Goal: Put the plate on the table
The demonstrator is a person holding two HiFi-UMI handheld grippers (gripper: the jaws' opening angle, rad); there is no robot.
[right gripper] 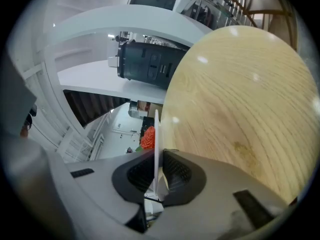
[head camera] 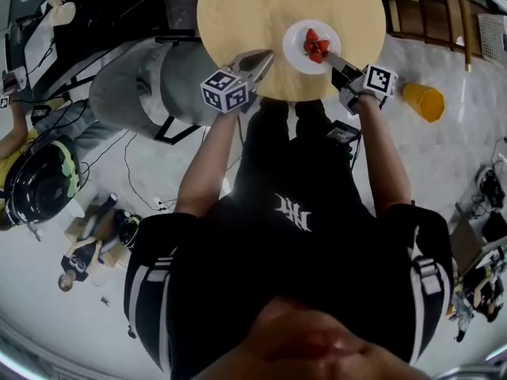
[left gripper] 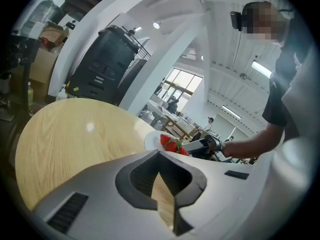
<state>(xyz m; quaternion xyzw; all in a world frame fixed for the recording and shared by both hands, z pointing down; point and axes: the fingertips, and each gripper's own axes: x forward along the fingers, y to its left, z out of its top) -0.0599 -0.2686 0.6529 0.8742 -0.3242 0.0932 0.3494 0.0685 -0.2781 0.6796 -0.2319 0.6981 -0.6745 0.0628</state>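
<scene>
A white plate (head camera: 299,32) with red strawberries (head camera: 316,46) sits over the near right part of the round wooden table (head camera: 253,10). My right gripper (head camera: 333,58) is shut on the plate's near rim. In the right gripper view the plate (right gripper: 156,129) shows edge-on between the jaws, with the strawberries (right gripper: 147,137) beyond it. My left gripper (head camera: 264,57) hovers over the table's near edge, left of the plate, shut and holding nothing. The left gripper view shows the plate (left gripper: 151,141), strawberries (left gripper: 172,145) and the right gripper (left gripper: 200,146) beyond my left gripper's own jaws (left gripper: 160,155).
A grey cylindrical body (head camera: 139,81) lies left of the table. On the floor at the right stands an orange cup (head camera: 424,101). Wooden stair rails (head camera: 428,14) are at the top right. Cables and seated people (head camera: 32,172) are at the left.
</scene>
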